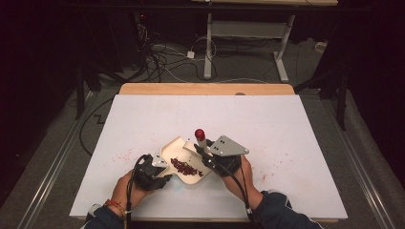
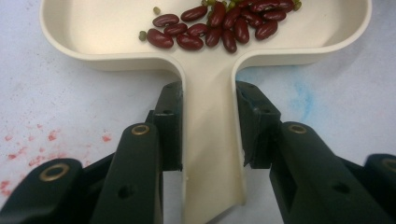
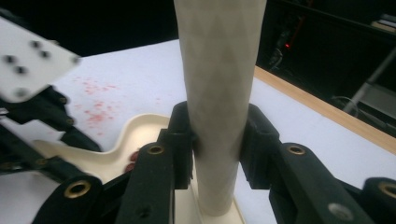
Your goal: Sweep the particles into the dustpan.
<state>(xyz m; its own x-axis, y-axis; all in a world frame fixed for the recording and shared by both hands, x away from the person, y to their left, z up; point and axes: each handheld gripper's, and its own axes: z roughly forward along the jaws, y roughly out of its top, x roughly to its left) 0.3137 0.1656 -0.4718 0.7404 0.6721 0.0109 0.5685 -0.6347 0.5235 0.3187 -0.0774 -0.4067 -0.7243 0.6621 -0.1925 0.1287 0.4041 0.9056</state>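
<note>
High view: one white table (image 1: 286, 143) carries one cream dustpan-like tray (image 1: 177, 151) near its front edge, between the person's two hands. The left gripper (image 2: 208, 126) has its fingers (image 2: 170, 123) clamped on the tray's flat handle, pinning it to the table. The right gripper (image 3: 217, 140) has its fingers (image 3: 182, 140) closed around the pale handle (image 3: 219, 93) of one upright tool with a red cap (image 1: 199, 134), standing at the tray's right edge; its working end is hidden.

Judgement: the sweeping or gathering step is in hand. The next move calls for drawing the tool across the table toward the tray mouth while the left grip holds steady.

The tray holds one heap of red kidney beans (image 2: 219, 28), roughly twenty, plus a few small green beans (image 2: 143, 35).
</note>
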